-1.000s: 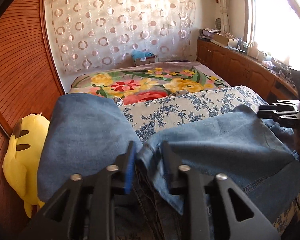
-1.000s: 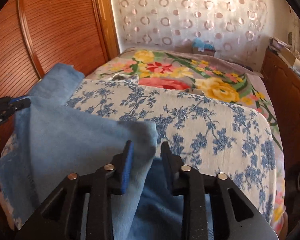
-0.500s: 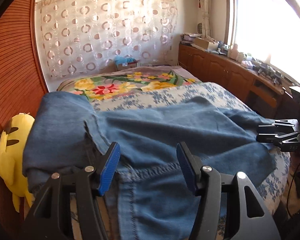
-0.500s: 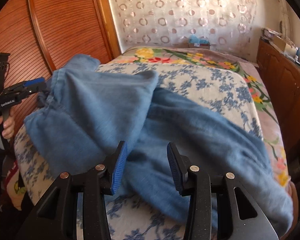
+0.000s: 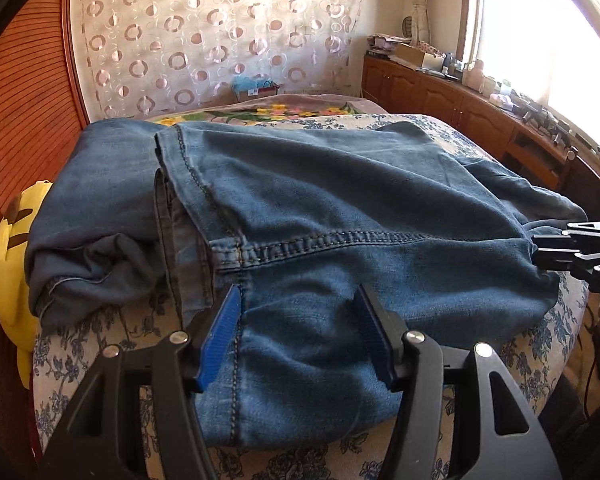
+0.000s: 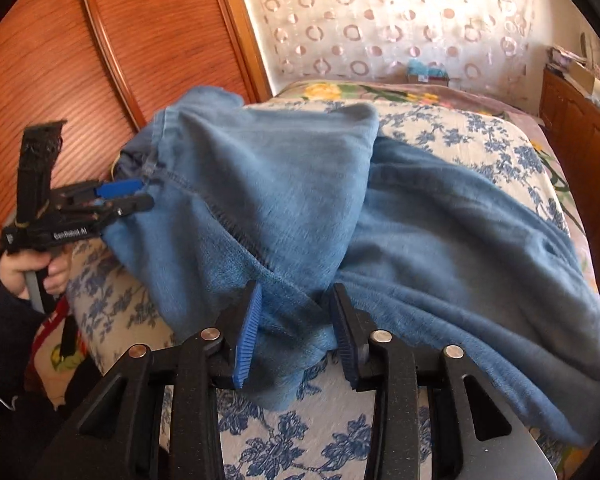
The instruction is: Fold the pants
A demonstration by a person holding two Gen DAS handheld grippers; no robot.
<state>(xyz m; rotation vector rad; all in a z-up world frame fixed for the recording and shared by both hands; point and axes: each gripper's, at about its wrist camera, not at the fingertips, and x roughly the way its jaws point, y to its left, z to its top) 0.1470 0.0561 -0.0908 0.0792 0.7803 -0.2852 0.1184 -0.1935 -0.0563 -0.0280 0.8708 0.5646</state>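
1. Left wrist view: the left gripper (image 5: 298, 330) points down over a pair of blue denim pants (image 5: 340, 216) spread on a bed (image 5: 100, 344). Its jaws are spread, straddling a flat stretch of denim near a stitched seam, with the blue pads clear of the cloth.
2. The pants lie directly ahead of and under these jaws. Their long axis runs crosswise, left to right in this view, with one part already doubled over the rest and a bunched end at the left.
3. Right wrist view: the right gripper (image 6: 298, 330) has just been narrowing its jaws. A fold of denim bulges up between the pads, which look pressed onto it, though blur leaves that short of certain.
4. In that same view the left gripper sits at the far left edge of the pants, its handle in a hand (image 6: 32, 276). One gripper is at each end, so the next fold looks likely to need both, with the right nearer to a firm hold.
5. The bed wears a white cover with blue flowers (image 6: 292, 432) and a bright floral blanket (image 5: 276, 110) farther back.
6. The room has ribbed wooden panelling (image 6: 60, 60), a circle-patterned curtain (image 5: 204, 36), wooden cabinets (image 5: 452, 100) below a sunlit window (image 5: 548, 32), and a yellow plush toy (image 5: 4, 272) beside the bed.
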